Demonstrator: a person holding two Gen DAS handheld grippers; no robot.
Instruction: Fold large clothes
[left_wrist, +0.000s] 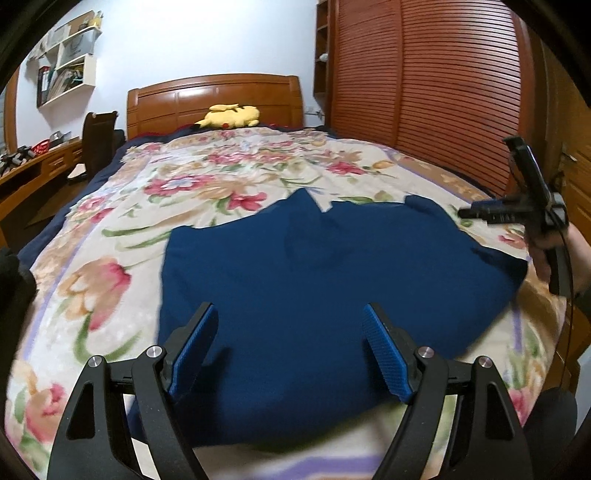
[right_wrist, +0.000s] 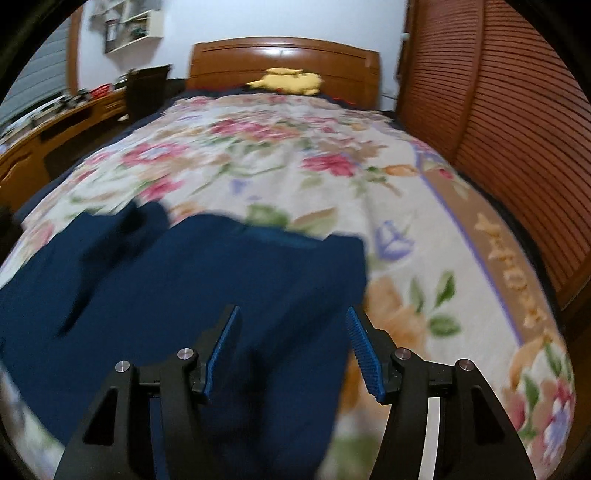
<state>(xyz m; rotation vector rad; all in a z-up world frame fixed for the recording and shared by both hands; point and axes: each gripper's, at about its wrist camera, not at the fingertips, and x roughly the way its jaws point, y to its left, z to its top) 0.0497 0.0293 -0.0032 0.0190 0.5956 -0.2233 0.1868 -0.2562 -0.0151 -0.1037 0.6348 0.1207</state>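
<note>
Black matte left gripper (left_wrist: 290, 314) with ribbed blue rubber pads occupies the near edge of the left wrist view; its jaws stand wide apart and hold nothing. Black right gripper (right_wrist: 293, 317) of the same build (seen side-on at the right edge of the left wrist view) likewise has its jaws spread, nothing between them.

Floral bedspread (left_wrist: 207, 173), cream soft fabric printed with pink and orange flowers, covers the bed. Navy blue garment (left_wrist: 314, 258) of smooth knit-like cloth lies flat on the bedspread's near part, its far edge irregular with two raised points. Both grippers hover over the garment's near portion; the right one sits above its right edge (right_wrist: 221, 280). Whether any pad touches the cloth cannot be determined.

Glossy brown wooden headboard (left_wrist: 214, 99) stands at the far end, with a yellow plush toy (left_wrist: 231, 116) just before it.
</note>
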